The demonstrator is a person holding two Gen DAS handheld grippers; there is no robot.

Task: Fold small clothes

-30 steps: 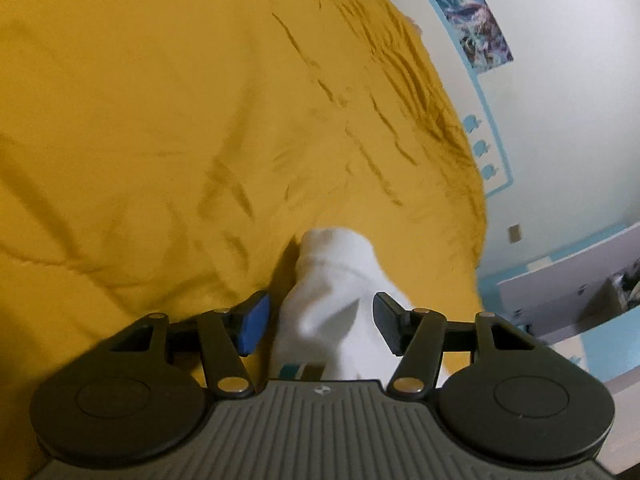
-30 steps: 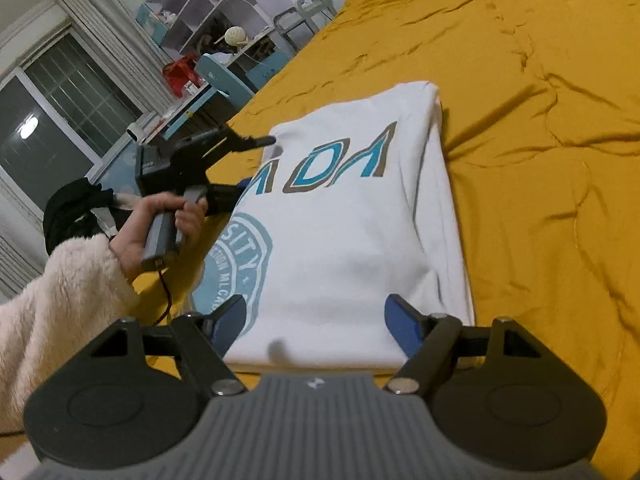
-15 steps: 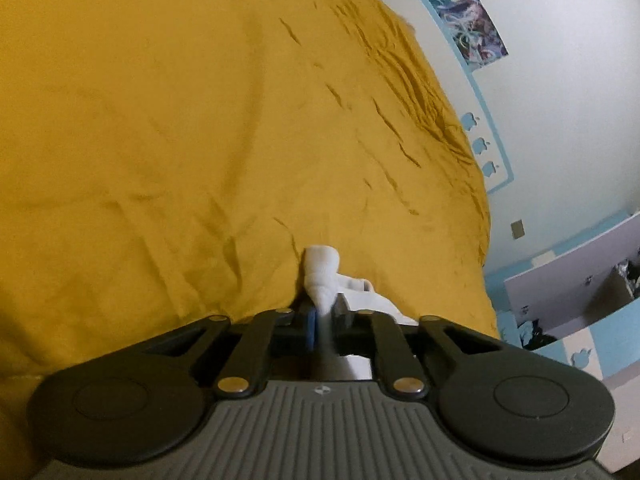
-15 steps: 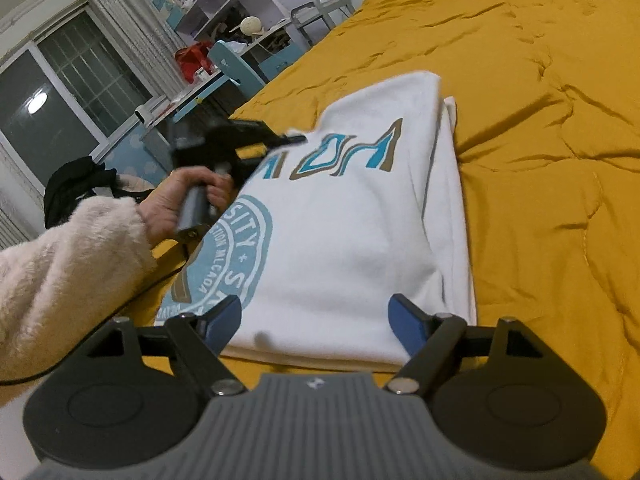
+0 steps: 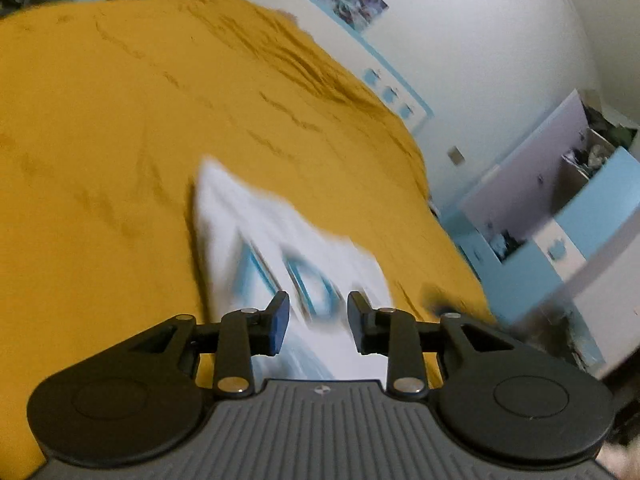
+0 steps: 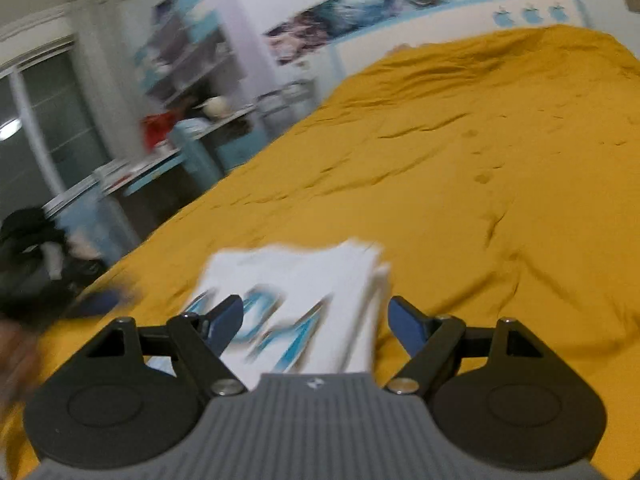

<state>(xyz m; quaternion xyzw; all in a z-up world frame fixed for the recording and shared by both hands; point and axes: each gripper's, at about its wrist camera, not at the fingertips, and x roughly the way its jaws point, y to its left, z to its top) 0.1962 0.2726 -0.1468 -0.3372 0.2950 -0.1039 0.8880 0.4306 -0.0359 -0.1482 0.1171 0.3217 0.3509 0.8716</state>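
A folded white T-shirt with blue lettering lies flat on the yellow bedspread; both views are motion-blurred. My left gripper hovers above the shirt's near end. Its jaws are opening, and nothing is pinched between the pads. In the right wrist view the same shirt lies just beyond my right gripper, which stands wide open over its near edge without holding it. A blurred hand with the other gripper shows at the left edge of that view.
The bedspread stretches far beyond the shirt to a white headboard wall with posters. A desk and shelves stand past the bed's left edge. Blue and white cabinets stand past its right edge.
Half a second ago my left gripper was shut on a corner of the shirt; it has let go, parted its jaws and pulled back and up. My right gripper stayed open and drew back.
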